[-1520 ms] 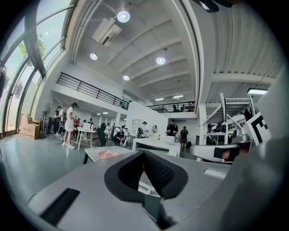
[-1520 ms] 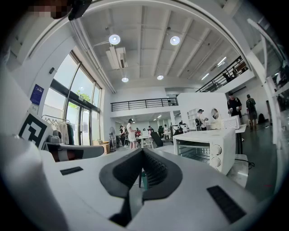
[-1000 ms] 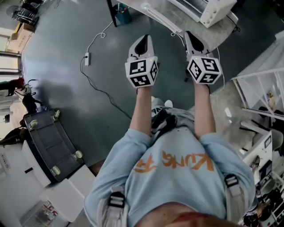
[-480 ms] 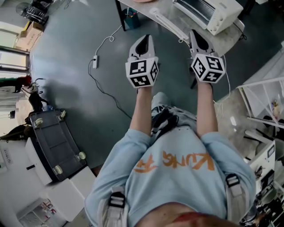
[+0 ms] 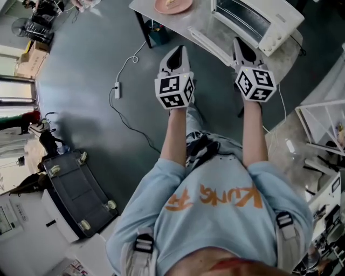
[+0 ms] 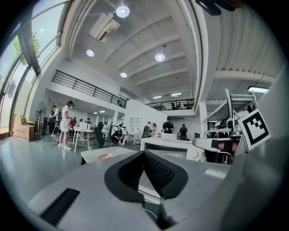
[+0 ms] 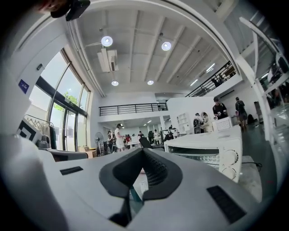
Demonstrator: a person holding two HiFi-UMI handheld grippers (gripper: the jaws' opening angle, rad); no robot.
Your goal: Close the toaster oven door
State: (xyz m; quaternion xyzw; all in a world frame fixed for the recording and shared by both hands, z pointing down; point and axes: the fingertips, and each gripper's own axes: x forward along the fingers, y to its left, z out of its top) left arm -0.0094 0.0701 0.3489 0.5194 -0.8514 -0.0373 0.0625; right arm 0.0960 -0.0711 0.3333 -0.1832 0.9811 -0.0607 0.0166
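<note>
A white toaster oven point(image 5: 257, 20) stands on a grey table point(image 5: 145, 6) at the top of the head view, and its door point(image 5: 210, 42) is folded down toward me. My left gripper point(image 5: 178, 51) hovers over the floor just short of the door's left end, shut and empty. My right gripper point(image 5: 240, 44) is at the door's right end below the oven, also shut on nothing. The left gripper view shows the oven point(image 6: 174, 149) ahead past the closed jaws. In the right gripper view the oven point(image 7: 207, 151) sits close on the right with its cavity showing.
A pink plate point(image 5: 172, 5) lies on the table left of the oven. A teal bin point(image 5: 158, 29) stands under the table, and a cable with a power strip point(image 5: 117, 90) runs across the floor. A dark wheeled case point(image 5: 78, 191) is at left, white shelving point(image 5: 323, 118) at right. People stand far off.
The table, plate and toaster oven have come further into the head view as I move toward them. Both grippers stay shut and held side by side.
</note>
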